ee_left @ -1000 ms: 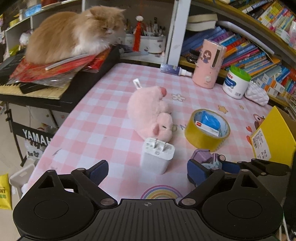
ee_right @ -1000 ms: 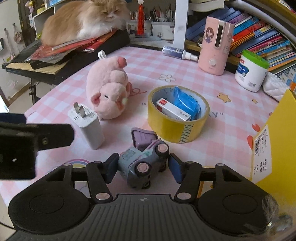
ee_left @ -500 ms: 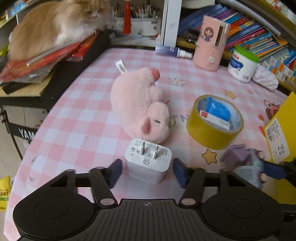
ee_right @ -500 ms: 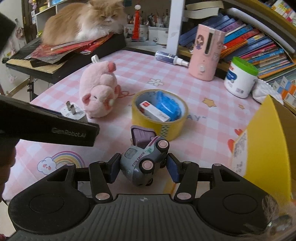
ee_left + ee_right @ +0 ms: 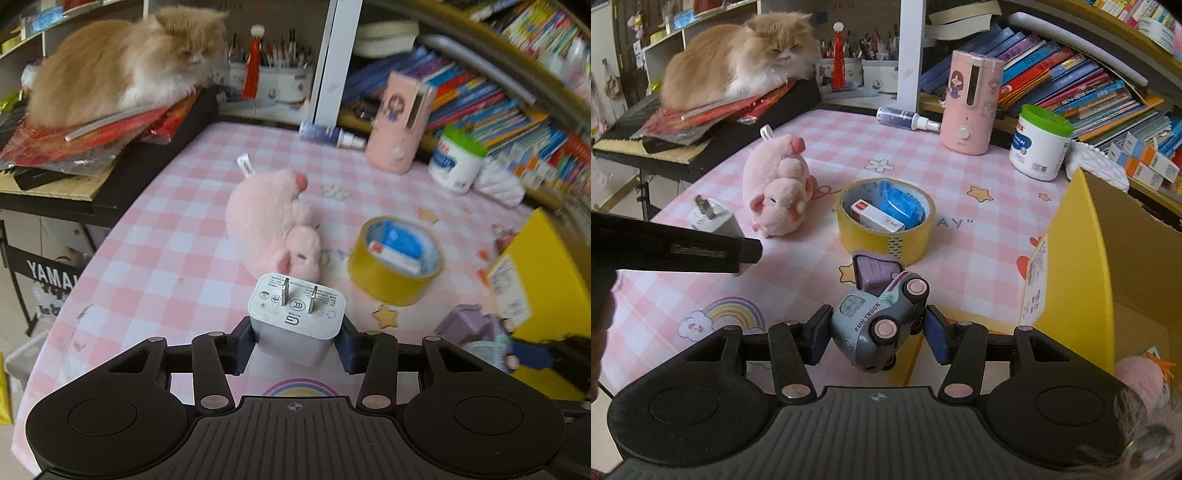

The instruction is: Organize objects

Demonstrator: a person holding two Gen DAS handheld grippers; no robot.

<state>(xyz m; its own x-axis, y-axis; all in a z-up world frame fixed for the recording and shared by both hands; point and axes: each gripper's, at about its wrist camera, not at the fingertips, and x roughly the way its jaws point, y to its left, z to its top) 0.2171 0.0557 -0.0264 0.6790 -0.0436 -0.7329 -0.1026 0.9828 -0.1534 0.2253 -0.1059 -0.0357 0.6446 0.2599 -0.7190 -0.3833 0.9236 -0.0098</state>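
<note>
My left gripper is shut on a white charger plug, prongs up, just above the pink checked table. My right gripper is shut on a grey toy truck with a purple tipper, held tilted beside the open yellow box. The truck also shows in the left wrist view. A pink plush pig lies on its side on the table. A yellow tape roll holds a blue packet and a small red-white box.
An orange cat lies on red papers on a keyboard at the back left. A pink cylinder device, a white jar with green lid, a spray bottle and shelved books stand along the back. A pink toy lies inside the box.
My left gripper moved up to the charger and closed on it. My right gripper carried the truck up and right, toward the yellow box.
</note>
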